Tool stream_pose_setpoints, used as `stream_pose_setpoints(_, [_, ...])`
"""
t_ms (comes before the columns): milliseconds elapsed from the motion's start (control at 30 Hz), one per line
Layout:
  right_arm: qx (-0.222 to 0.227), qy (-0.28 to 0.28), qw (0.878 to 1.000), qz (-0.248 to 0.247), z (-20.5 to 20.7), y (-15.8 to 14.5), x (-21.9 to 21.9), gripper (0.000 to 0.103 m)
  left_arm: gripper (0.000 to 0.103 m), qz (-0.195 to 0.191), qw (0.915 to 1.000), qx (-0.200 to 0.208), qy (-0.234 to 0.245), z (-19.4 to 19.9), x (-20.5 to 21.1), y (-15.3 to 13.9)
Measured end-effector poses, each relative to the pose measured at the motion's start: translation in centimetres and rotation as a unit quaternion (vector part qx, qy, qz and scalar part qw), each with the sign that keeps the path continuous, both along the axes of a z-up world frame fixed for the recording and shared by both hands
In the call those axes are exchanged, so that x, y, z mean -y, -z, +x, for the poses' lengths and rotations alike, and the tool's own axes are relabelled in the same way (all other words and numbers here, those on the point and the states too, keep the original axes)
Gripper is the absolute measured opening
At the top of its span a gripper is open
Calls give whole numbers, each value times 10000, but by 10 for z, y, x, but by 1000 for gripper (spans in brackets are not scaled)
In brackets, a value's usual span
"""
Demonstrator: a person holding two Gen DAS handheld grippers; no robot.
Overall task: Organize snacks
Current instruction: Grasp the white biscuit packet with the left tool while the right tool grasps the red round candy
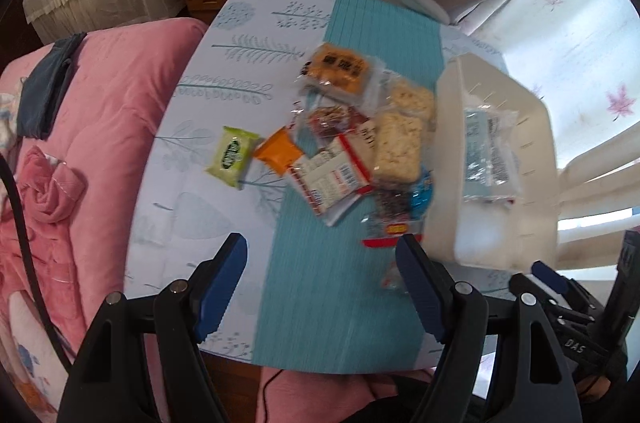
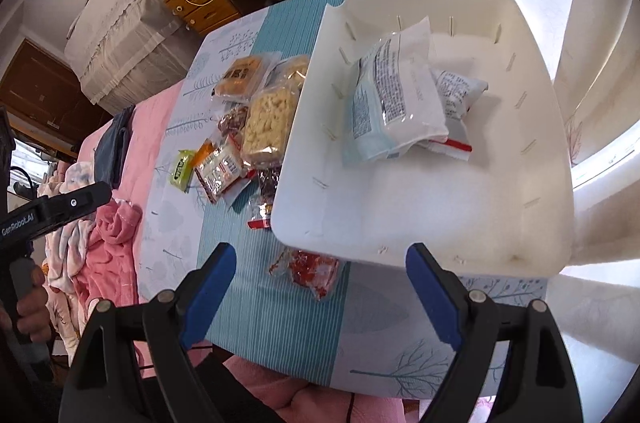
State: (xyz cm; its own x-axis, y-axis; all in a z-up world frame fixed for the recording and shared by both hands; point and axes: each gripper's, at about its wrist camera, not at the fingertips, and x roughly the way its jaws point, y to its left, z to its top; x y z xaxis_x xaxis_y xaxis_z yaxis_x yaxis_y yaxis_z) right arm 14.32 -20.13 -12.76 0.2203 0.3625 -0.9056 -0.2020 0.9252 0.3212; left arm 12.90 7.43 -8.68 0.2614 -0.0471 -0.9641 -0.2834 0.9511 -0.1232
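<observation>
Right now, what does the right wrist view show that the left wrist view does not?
Only the right wrist view shows the white bin's whole inside, with a second small white packet behind the pale blue packet, and the red packet clearly.

Only the left wrist view shows the blue candy wrapper beside the bin.

Both show the green packet, the orange packet, the rice cracker packs, and both grippers, right and left, open and empty.

Bright daylight from the right, window blown out, fisheye-curved edges, slight motion blur.
</observation>
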Motion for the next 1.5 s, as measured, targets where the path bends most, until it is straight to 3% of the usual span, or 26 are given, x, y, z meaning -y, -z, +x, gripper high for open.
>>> stream_pose_setpoints(200, [-211,257,9994,-24,-10,12,-11,88,76,201,9980,-302,526,10,-12,18])
stream_pose_setpoints(400, [-318,728,9968,-117,-18,20,-16,88,76,304,9906,-538,1221,26,-14,38])
stream_pose_setpoints(867, [-427,1885,9805,-360,-45,43,-33,88,76,225,9634,-676,2585,66,9,69])
stream_pose_setpoints(1167, [-532,2359,9689,-519,-62,74,-51,88,77,269,9528,-581,2967,85,22,108])
stream_pose_setpoints(1300, [-445,2475,9652,-714,-63,88,-58,88,77,165,9528,-757,2936,91,28,127])
stream_pose_setpoints(1500, [-413,2554,9611,-967,-54,105,-63,88,77,378,9522,-815,2919,97,37,150])
